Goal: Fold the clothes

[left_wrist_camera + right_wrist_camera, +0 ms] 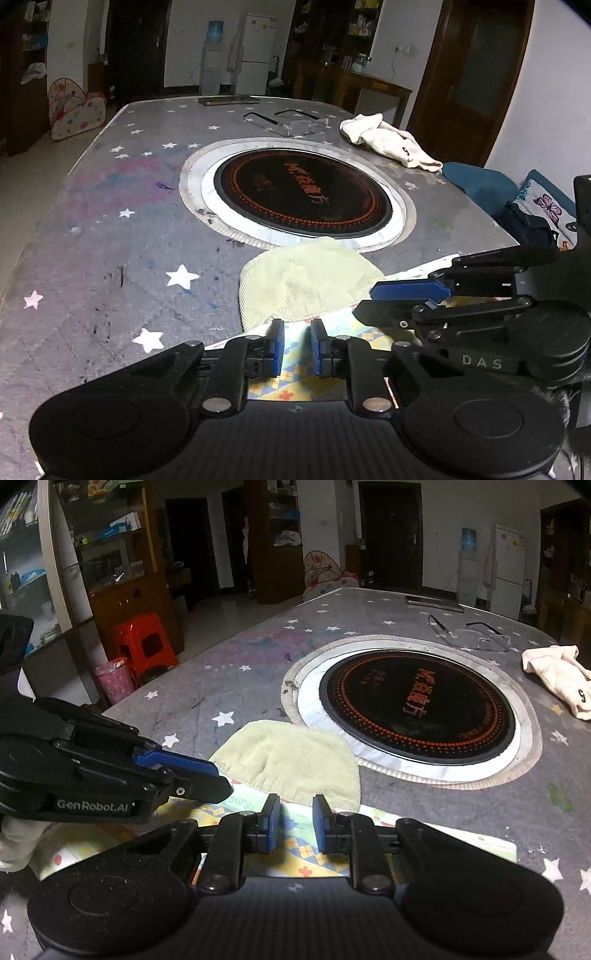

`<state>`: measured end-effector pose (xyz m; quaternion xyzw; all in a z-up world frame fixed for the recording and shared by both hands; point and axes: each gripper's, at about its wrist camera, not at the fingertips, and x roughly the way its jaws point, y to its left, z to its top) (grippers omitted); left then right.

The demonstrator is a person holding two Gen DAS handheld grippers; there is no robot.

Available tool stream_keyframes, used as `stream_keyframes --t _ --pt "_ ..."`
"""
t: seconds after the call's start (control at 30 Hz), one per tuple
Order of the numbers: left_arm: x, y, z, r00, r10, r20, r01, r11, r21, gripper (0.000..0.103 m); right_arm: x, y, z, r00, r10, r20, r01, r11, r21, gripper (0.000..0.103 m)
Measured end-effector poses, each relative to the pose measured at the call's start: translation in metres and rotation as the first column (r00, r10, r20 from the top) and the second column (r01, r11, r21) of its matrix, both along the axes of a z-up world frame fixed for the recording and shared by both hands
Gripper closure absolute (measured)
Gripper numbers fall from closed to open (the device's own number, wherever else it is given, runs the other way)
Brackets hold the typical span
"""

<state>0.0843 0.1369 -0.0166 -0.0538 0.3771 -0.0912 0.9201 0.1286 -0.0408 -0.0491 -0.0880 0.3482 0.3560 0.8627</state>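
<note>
Jaws of the left gripper (297, 347) and right gripper (295, 823) stand slightly apart, empty, over a patterned garment (295, 843) lying flat on the surface (110, 240). Soft, light cloth likely drapes; an edge seems the best hold.

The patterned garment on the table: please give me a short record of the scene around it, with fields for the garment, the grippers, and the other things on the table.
garment: patterned cloth with a pale green ribbed part, lying at the near table edge
left gripper: jaws slightly apart over the patterned cloth, nothing clamped
right gripper: jaws slightly apart over the same cloth, nothing clamped
table: grey star-print cover, round black cooktop in the middle
other items: cream garment at the far right; glasses beyond the cooktop
</note>
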Motion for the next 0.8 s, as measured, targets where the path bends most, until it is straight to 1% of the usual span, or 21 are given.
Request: stream_keyframes --t 0.07,0.23,0.33,0.4,0.5,0.6,0.7,0.8 --pt "-0.002 0.001 0.003 1.0 0.008 0.004 -0.008 1.0 -0.006 0.086 -0.005 -0.001 0.004 1.0 0.007 0.002 -0.007 1.0 0.008 0.085" --pt "-0.005 -0.002 -0.001 1.0 0.006 0.012 -0.006 1.0 0.008 0.086 -0.03 0.002 0.008 0.996 0.084 0.032 -0.085 0.996 0.003 0.085" --pt "-0.007 -0.003 -0.003 1.0 0.017 0.018 -0.017 1.0 0.0 0.086 -0.042 0.003 0.006 0.994 0.086 0.062 -0.086 0.996 -0.017 0.085" --pt "-0.008 -0.004 -0.004 1.0 0.016 0.025 -0.016 1.0 0.008 0.086 -0.049 0.003 0.007 0.992 0.091 0.084 -0.089 0.996 -0.029 0.085" --pt "-0.008 -0.005 -0.005 0.999 0.022 0.029 -0.022 1.0 0.015 0.086 -0.059 -0.001 0.005 0.991 0.091 0.094 -0.09 0.996 -0.017 0.085" --pt "-0.01 -0.006 -0.006 0.999 0.027 0.035 -0.028 0.999 0.016 0.086 -0.072 -0.006 0.003 0.988 0.113 0.101 -0.113 0.994 -0.014 0.085" --pt "-0.01 -0.007 -0.007 0.999 0.032 0.039 -0.033 0.999 0.024 0.086 -0.088 -0.009 0.001 0.982 0.133 0.136 -0.129 0.991 -0.038 0.085" --pt "-0.011 -0.01 -0.007 0.998 0.036 0.044 -0.037 0.999 0.039 0.085 -0.097 -0.013 0.0 0.979 0.139 0.151 -0.134 0.99 -0.043 0.084"
